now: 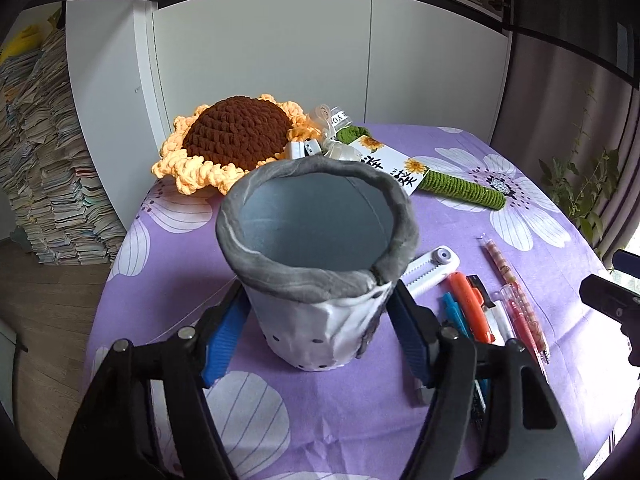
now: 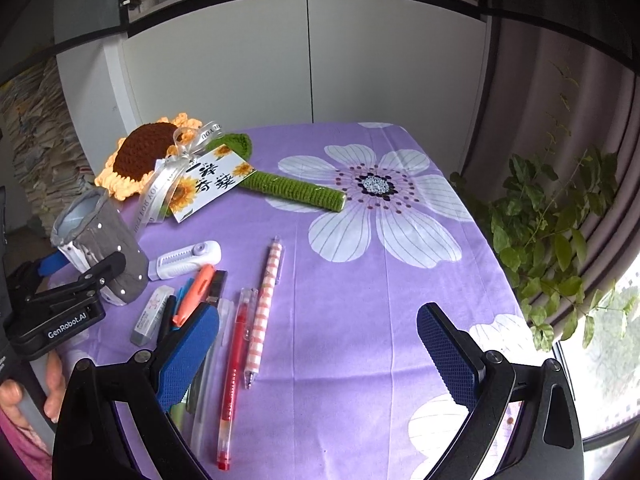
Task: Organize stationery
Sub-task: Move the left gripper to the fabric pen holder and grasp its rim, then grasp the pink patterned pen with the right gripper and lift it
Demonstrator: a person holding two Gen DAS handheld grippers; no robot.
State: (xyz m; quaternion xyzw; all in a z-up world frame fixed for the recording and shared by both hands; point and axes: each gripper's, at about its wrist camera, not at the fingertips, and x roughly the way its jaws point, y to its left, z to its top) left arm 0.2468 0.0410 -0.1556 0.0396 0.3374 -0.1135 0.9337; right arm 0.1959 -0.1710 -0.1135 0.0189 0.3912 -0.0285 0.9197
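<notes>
Your left gripper point(image 1: 320, 332) clamps the grey pen holder point(image 1: 316, 248); your right gripper point(image 2: 320, 344) gapes beside it over the red pen point(image 2: 232, 380).

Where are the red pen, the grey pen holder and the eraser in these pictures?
red pen point(image 2: 233, 376), right wrist view, middle of its barrel.
grey pen holder point(image 1: 320, 312), left wrist view, white lower wall.
eraser point(image 2: 151, 314), right wrist view, its paper sleeve.
</notes>
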